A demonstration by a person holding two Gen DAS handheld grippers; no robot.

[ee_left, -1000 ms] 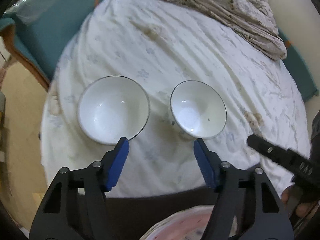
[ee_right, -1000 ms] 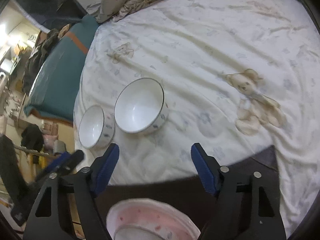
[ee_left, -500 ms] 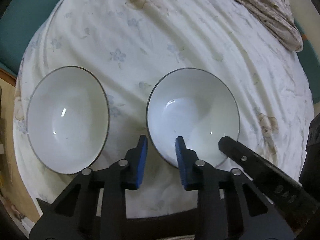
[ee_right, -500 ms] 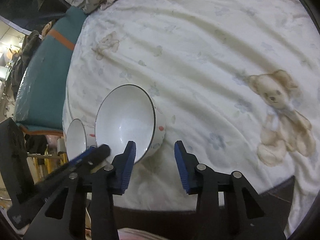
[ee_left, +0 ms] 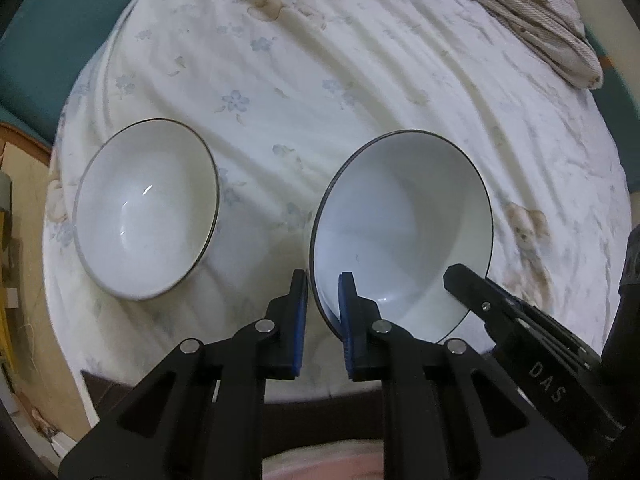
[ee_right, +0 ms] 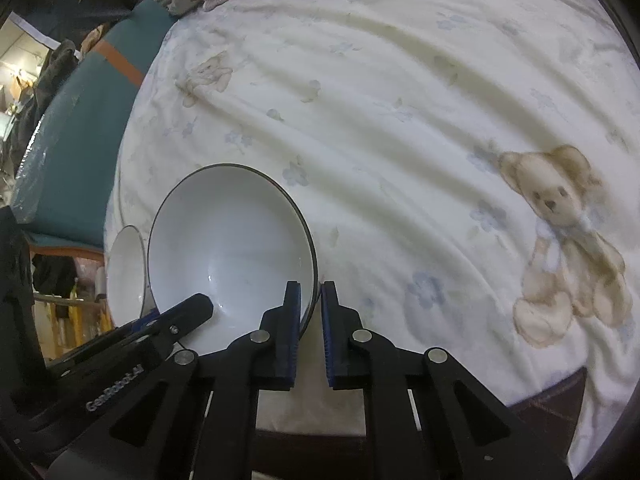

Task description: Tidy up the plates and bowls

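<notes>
Two white bowls with thin dark rims are seen on a bedsheet (ee_left: 360,80) printed with blue flowers and teddy bears; the nearer bowl (ee_left: 404,224) sits toward the right in the left wrist view, and the second bowl (ee_left: 146,208) lies well apart to its left, untouched. Both grippers are clamped on the nearer bowl's near rim. The left gripper (ee_left: 323,284) has just been closing, and its blue pads are now pressed on the rim's left part, one finger inside the bowl and one outside. The right gripper (ee_right: 311,294) is likewise shut on the rim's right part, wall pinched between its pads; in the left wrist view it is seen as a black finger reaching into the bowl from lower right. The bowl is judged to be glazed ceramic: stiff, fairly heavy for a thin-edge pinch, slick on the glaze and breakable if dropped or knocked against the other bowl. A rim pinch on the wall is judged the only workable hold, and two-sided holding should limit tilting. Slip is likelier on the smooth inner face, so a level lift is advised. The soft, wrinkled sheet gives an unsteady seat, so either bowl may rock when nudged. Stacking into the second bowl is presumed the aim.
</notes>
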